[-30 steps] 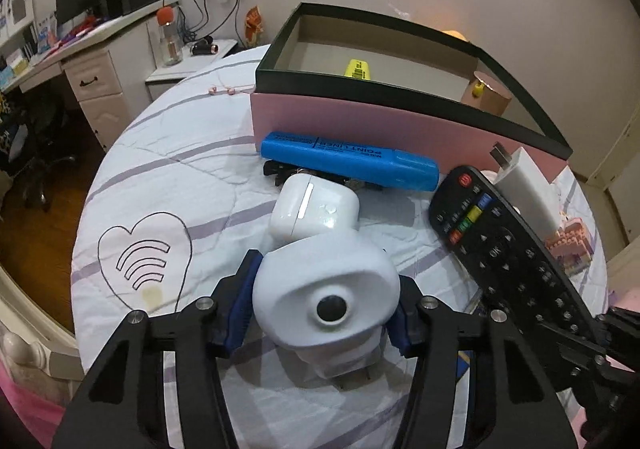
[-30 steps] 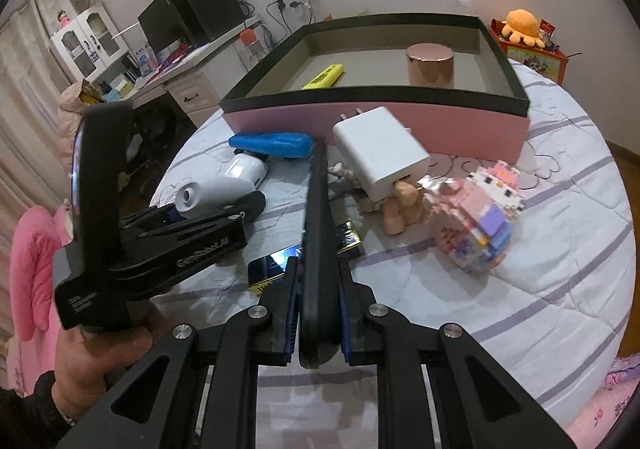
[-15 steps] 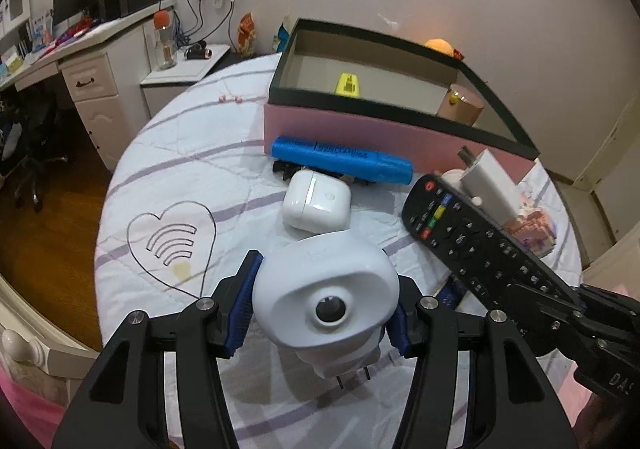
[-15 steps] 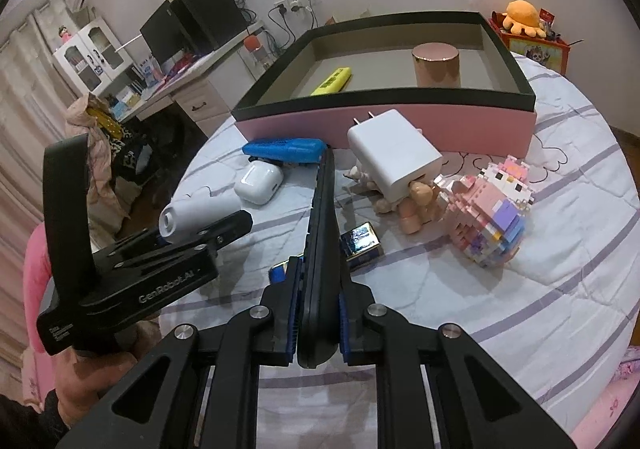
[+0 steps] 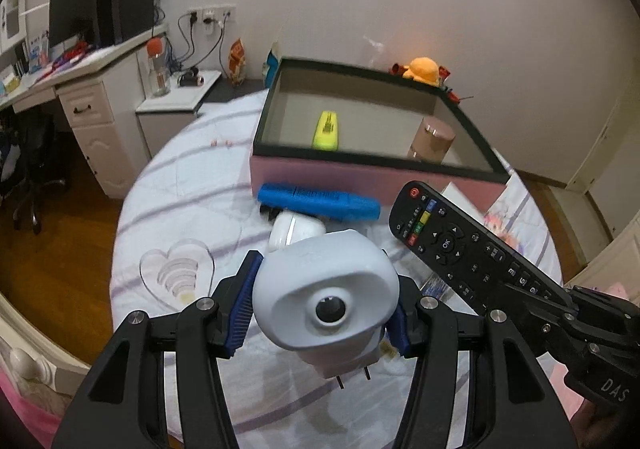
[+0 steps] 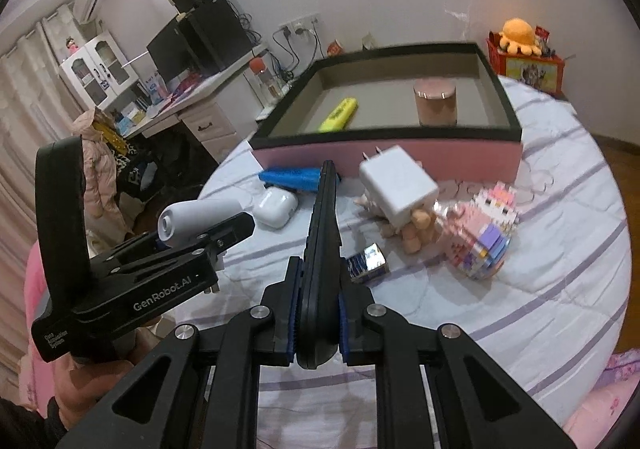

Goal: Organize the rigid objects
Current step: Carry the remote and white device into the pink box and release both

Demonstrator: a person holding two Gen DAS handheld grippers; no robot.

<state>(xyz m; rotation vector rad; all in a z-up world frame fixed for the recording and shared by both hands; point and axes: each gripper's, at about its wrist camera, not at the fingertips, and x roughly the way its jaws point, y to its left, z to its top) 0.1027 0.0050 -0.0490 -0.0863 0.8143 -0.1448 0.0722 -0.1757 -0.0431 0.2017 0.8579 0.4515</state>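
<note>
I have the white plug-in device (image 5: 326,299) clamped across its wide body in my left gripper (image 5: 322,315), blue pads pressing both sides, its prongs hanging clear above the bedspread (image 5: 192,185). My right gripper (image 6: 318,323) is closed tight on the near end of the black remote control (image 5: 448,241), held edge-on so the thin body sits between the pads and the button face points left. Both are raised near the front of the table, probably so they can clear the rim of the pink box (image 6: 384,157) at the far side, where a yellow highlighter (image 6: 339,114) and a rose-gold jar (image 6: 435,103) already sit. Left on the cloth: a blue marker (image 5: 318,202) against the box wall, a white earbud case (image 6: 276,207), a white charger (image 6: 396,185) leaning on a small figurine, and a pink block toy (image 6: 486,231) to the right.
</note>
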